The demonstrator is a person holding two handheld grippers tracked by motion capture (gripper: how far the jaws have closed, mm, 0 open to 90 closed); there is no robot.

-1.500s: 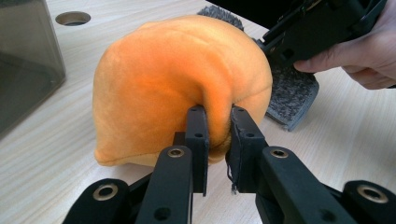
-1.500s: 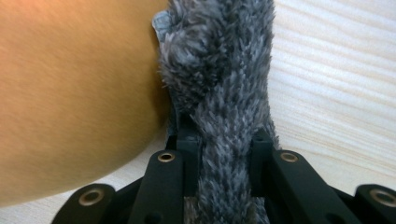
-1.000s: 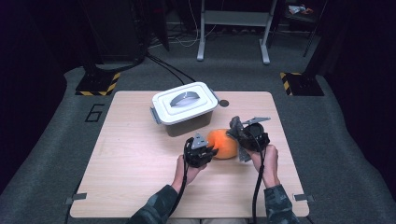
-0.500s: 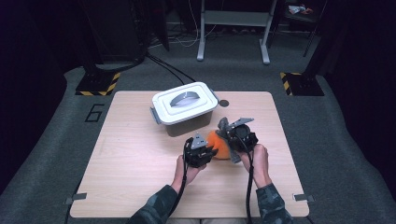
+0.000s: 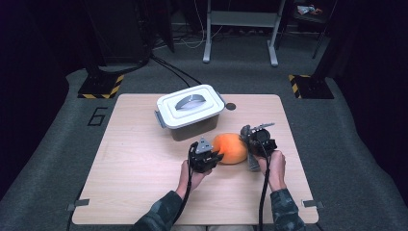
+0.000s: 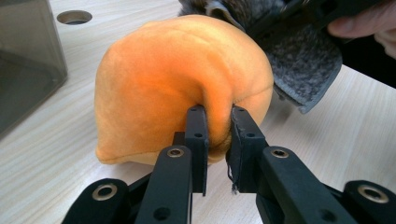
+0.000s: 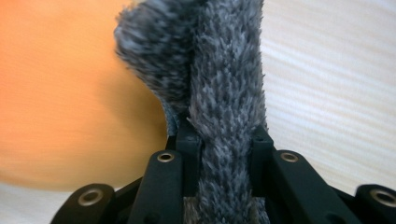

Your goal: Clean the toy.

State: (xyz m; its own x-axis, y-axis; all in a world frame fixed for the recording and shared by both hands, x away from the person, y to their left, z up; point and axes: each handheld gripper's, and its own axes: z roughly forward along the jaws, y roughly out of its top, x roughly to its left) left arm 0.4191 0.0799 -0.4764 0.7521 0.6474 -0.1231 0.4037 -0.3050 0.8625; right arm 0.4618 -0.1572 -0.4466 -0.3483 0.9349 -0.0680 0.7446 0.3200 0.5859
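Dark floor surrounds the pale wooden table (image 5: 144, 159). From above, an orange plush (image 5: 231, 148) lies near its middle, just in front of a lidded white box (image 5: 191, 107), between the left hand-held gripper (image 5: 213, 157) and the right hand-held gripper (image 5: 248, 139).

Left gripper view: the jaws pinch a fold of the plush (image 6: 182, 84).

Right gripper view: the jaws clamp a grey furry strip (image 7: 224, 88) beside the plush.

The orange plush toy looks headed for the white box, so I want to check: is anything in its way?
Yes: the box's white lid is on. The table between the orange plush toy and the box is bare. Both grippers grip the toy.
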